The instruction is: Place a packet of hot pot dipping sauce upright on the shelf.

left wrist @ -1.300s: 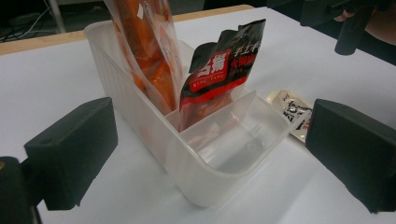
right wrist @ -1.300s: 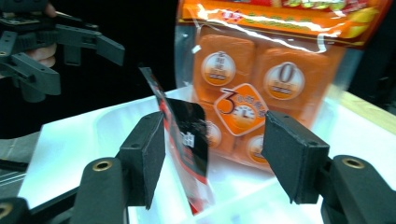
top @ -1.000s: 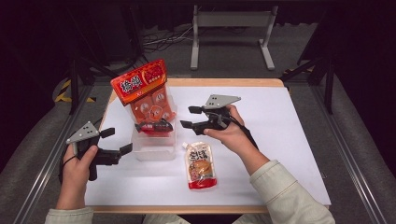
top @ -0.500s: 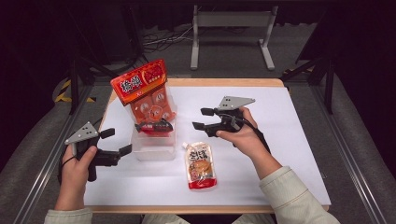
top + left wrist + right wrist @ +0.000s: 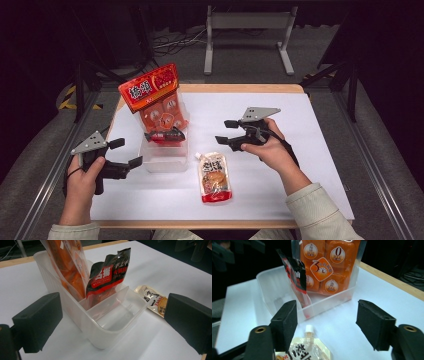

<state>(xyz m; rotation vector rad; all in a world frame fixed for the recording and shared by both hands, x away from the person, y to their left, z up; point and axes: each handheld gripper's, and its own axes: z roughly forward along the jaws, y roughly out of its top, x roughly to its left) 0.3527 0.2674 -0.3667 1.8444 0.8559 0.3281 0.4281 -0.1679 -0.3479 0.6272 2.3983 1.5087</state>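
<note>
Your right tool [image 5: 228, 132] hangs open above the spouted sauce pouch [image 5: 214, 177]; your left tool [image 5: 126, 153], jaws apart, rests beside the clear divided bin [image 5: 165, 159] near the surface's left edge.

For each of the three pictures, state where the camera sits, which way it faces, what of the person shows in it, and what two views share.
High view: above the person's side, looking forward and down on the table; both forearms, left tool and right tool show.
Left gripper view: on the left tool, facing the clear bin; two black jaws show.
Right gripper view: on the right tool, facing the bin over the spouted pouch; its jaws show.
Shared: both gripper views show the bin, orange bag and black-red packet.
</note>
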